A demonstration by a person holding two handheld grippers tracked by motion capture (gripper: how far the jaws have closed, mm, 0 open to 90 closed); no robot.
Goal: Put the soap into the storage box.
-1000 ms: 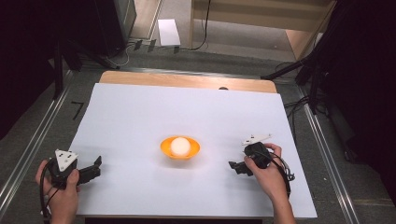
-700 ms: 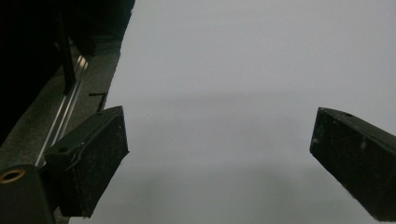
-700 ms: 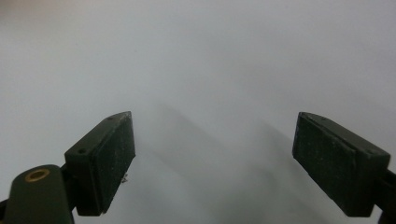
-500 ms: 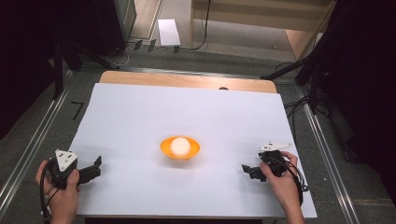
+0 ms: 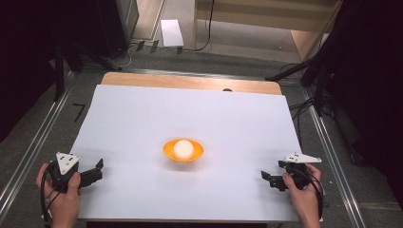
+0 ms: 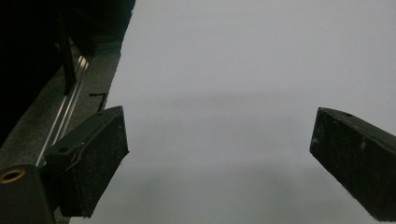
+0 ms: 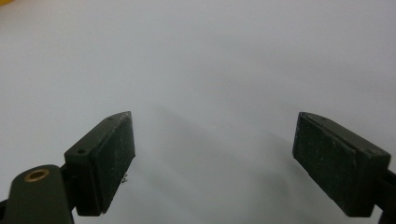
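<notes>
While both tools sit wide open and hold nothing, the left tool and the right tool rest at the near corners of the white surface. Between them, well apart from both, a white ball lies in an orange bowl.

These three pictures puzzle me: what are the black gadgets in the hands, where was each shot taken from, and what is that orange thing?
No machine moves here: a person holds a hand tool with two black jaws in each hand. The high view looks down on a table under a white sheet. The left gripper rests near one front corner, the right gripper near the other. In the middle stands an orange bowl with a white ball in it. The other two pictures come from small cameras riding on the tools: each looks along its own jaws, which stand wide apart over bare sheet. Neither tool holds anything.
</notes>
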